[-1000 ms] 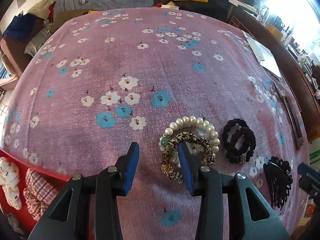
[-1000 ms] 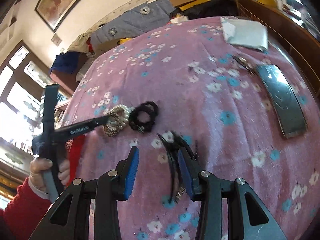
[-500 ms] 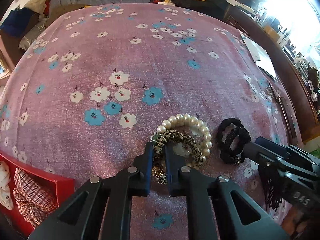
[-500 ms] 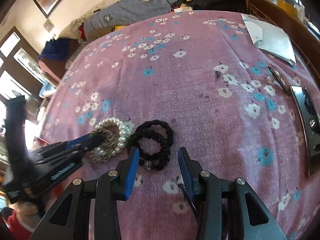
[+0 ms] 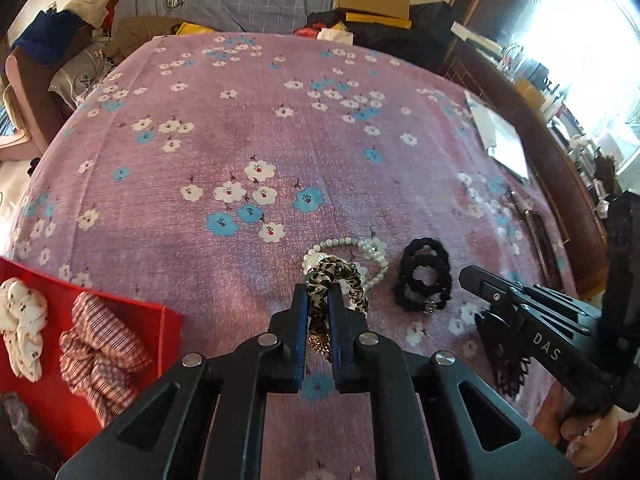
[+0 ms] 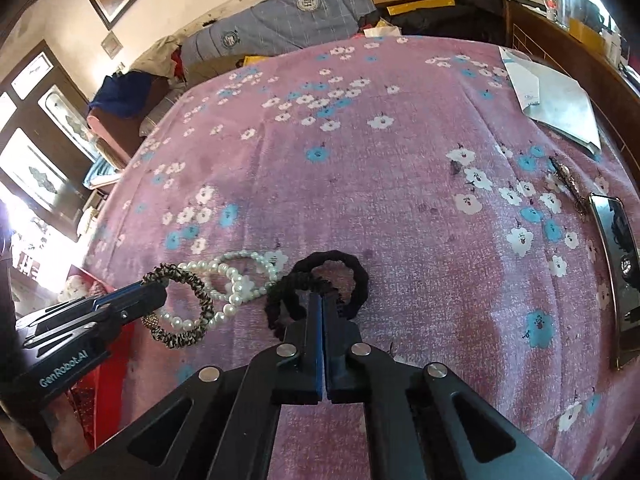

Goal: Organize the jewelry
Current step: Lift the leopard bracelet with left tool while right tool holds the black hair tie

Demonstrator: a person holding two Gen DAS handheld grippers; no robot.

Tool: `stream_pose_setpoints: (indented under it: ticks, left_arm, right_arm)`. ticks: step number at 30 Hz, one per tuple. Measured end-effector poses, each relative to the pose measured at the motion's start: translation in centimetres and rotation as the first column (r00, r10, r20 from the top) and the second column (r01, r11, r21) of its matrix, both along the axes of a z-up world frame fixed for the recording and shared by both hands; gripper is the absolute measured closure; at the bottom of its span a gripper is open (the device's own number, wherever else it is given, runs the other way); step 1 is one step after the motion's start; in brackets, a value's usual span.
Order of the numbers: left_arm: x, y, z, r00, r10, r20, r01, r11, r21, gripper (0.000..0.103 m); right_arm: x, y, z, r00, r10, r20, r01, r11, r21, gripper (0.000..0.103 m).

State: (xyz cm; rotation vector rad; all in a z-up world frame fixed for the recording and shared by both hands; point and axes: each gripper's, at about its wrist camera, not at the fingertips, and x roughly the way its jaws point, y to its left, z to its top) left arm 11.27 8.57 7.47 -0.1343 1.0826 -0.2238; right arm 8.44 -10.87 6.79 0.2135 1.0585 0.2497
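Note:
On the pink flowered bedspread point(image 5: 280, 128) my left gripper point(image 5: 318, 296) is shut on a leopard-print scrunchie point(image 5: 340, 272), which hangs partly lifted from its tips. From the right wrist view the same scrunchie point(image 6: 188, 304) dangles from the left gripper point(image 6: 160, 294). Pearl bracelets point(image 6: 236, 280) lie under and beside it. My right gripper point(image 6: 322, 300) is pressed shut on a strand of the black scrunchies point(image 6: 332, 264); it enters the left wrist view from the right point(image 5: 466, 276). A black hair claw point(image 5: 500, 360) lies under that gripper.
A red box point(image 5: 160, 320) at the near left holds a striped scrunchie point(image 5: 100, 356) and a white one point(image 5: 24, 320). A white paper point(image 6: 552, 100), a thin hairpin point(image 6: 568, 180) and a shiny dark bar point(image 6: 616, 272) lie at the right. Clothes and boxes pile behind the bed.
The left gripper closed on the leopard scrunchie and lifted it slightly. The right gripper moved from the hair claw over to the black scrunchies and closed on them.

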Motion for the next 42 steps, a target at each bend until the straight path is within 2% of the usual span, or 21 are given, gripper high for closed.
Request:
stream_pose_setpoints:
  ticks: [6,10,11,12,14,17,20,25,34,38,39,40,41,42]
  left_arm:
    - [-2.0,1.8,1.6,1.0,0.027,0.013,-0.027,0.999,-0.038,0.094]
    - [-3.4,2.6,1.9,0.999,0.034,0.01,-0.033,0.998,-0.047,0.094]
    - [-3.8,2.7,1.6,0.999,0.034,0.004,-0.034,0.998,-0.052,0.094]
    - [-4.0,2.9,1.3,0.999,0.034,-0.005,-0.034,0.998,-0.058,0.094]
    - [-4.3,3.1,0.4,0.999,0.039,-0.031,-0.04,0.997,-0.062,0.094]
    - [-4.9,3.6,-1.0,0.997,0.053,-0.06,-0.056,0.997,-0.052,0.094]
    - [-5.3,4.4,-1.6,0.995,0.072,-0.072,-0.076,0.996,-0.053,0.094]
    - [-5.7,5.7,-0.9,0.994,0.094,-0.058,-0.098,0.992,-0.081,0.094]
    - [-7.9,7.9,3.2,0.995,0.098,-0.002,-0.098,0.988,-0.119,0.094]
    - [-9.3,9.7,5.3,0.995,0.094,0.029,-0.088,0.979,-0.183,0.094]
    - [-9.4,9.9,5.5,0.995,0.095,0.043,-0.086,0.98,-0.179,0.094]
    - [-9.3,9.9,5.4,0.994,0.102,0.039,-0.096,0.986,-0.137,0.094]
    - [-9.0,9.8,5.2,0.996,0.09,-0.002,-0.09,0.99,-0.105,0.094]
    - [-9.3,9.9,5.8,0.998,0.068,-0.005,-0.068,0.982,-0.174,0.094]
  right_arm:
    - [-1.4,-0.5,1.2,1.0,0.009,0.012,-0.009,0.998,0.065,0.102]
    - [-0.4,-0.7,-0.2,0.999,-0.009,-0.045,0.012,0.997,0.078,0.099]
    - [-0.1,-0.8,-0.8,0.998,-0.024,-0.061,0.029,0.997,0.076,0.091]
    - [0.1,-0.9,-1.2,0.997,-0.036,-0.069,0.04,0.997,0.067,0.076]
    - [0.4,-0.8,-1.7,0.996,-0.058,-0.068,0.061,0.997,0.054,0.065]
    - [0.9,-0.3,-2.3,0.995,-0.068,-0.069,0.069,0.997,0.021,0.065]
    - [1.2,0.0,-2.7,0.996,-0.057,-0.075,0.058,0.998,0.009,0.095]
    - [0.3,-0.5,-1.6,0.996,-0.076,-0.046,0.077,0.997,0.028,0.095]
    - [-2.6,-1.0,2.4,0.997,-0.08,0.021,0.077,0.99,0.115,0.095]
    - [-4.0,-0.5,4.4,0.996,-0.076,0.052,0.067,0.985,0.159,0.095]
    - [-4.3,-0.3,4.7,0.996,-0.071,0.056,0.06,0.984,0.168,0.095]
    - [-4.6,0.0,5.0,0.996,-0.064,0.06,0.054,0.985,0.163,0.095]
    - [-4.8,0.4,5.1,0.996,-0.059,0.064,0.048,0.987,0.156,0.095]
    - [-5.1,0.7,5.2,0.996,-0.052,0.066,0.041,0.987,0.154,0.095]
